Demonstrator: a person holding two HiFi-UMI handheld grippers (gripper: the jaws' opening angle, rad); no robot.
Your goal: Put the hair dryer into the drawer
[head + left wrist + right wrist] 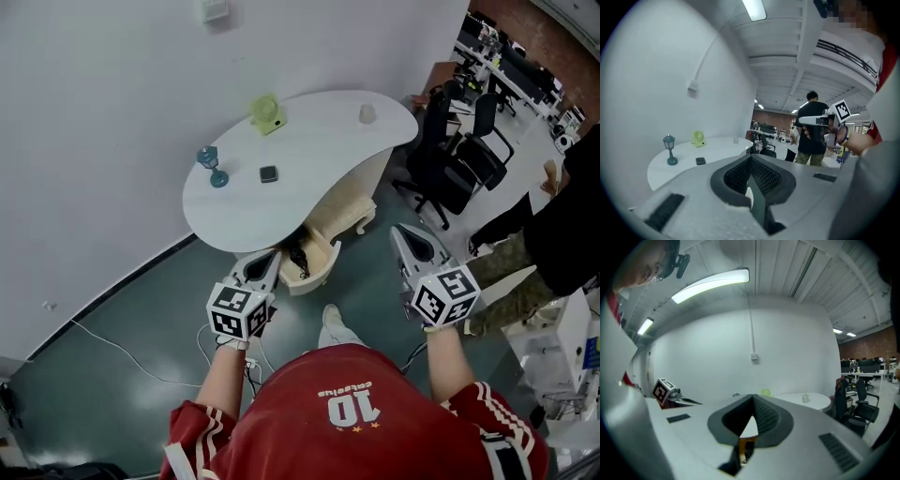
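Under the white curved table (309, 178) a cream drawer (322, 269) stands pulled out. A dark thing that looks like the hair dryer (299, 259) lies inside it. My left gripper (271, 255) hangs in the air just left of the drawer, shut and empty, its jaws meeting at the tip (751, 158). My right gripper (406, 231) is raised to the right of the drawer, apart from it. Its jaws (752, 397) also meet with nothing held. Through the gap under them a bit of the drawer (746, 450) shows.
On the table stand a teal lamp (212, 166), a green fan (267, 113), a small black object (269, 173) and a white cup (367, 113). Black office chairs (459, 169) and a standing person (553, 225) are on the right. A cable (122, 352) runs over the floor.
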